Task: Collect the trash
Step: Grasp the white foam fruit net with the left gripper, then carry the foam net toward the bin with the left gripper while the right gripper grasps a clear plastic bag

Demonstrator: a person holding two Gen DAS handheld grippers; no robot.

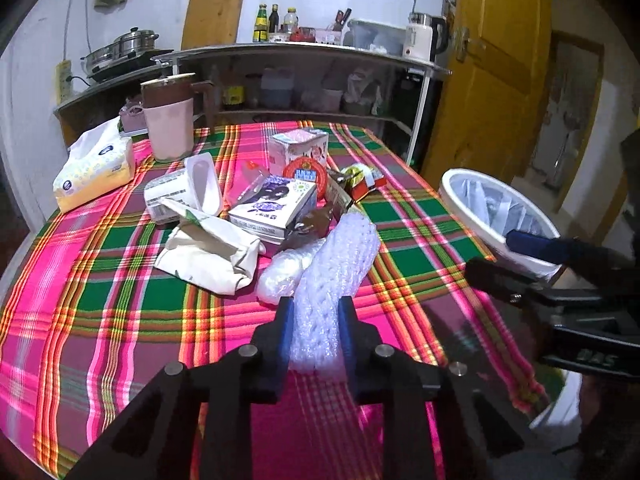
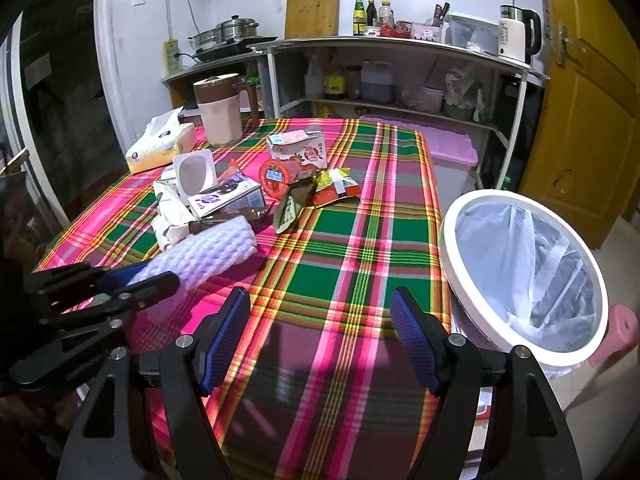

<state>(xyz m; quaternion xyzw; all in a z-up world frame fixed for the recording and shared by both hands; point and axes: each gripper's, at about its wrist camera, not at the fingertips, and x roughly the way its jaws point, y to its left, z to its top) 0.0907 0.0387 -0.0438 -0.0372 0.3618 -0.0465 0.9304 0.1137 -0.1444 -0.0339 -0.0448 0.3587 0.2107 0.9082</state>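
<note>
My left gripper (image 1: 314, 308) is shut on a white foam net sleeve (image 1: 340, 264), held low over the plaid tablecloth (image 1: 120, 312); the sleeve also shows in the right wrist view (image 2: 204, 252). A heap of trash lies beyond it: a crumpled paper bag (image 1: 208, 252), a blue carton (image 1: 272, 208), a white tub (image 1: 200, 188), a red-lidded cup (image 1: 306, 178) and snack wrappers (image 2: 332, 188). My right gripper (image 2: 320, 320) is open and empty above the table's near right part. A white bin with a clear liner (image 2: 520, 272) stands at the table's right edge.
A tissue pack (image 1: 94, 170) and a pink and brown jug (image 1: 170, 120) stand at the table's far left. A pink-lidded box (image 2: 440, 144) sits behind the table. Shelves with bottles and a kettle (image 2: 516, 32) line the back wall. A yellow door (image 2: 584, 100) is at right.
</note>
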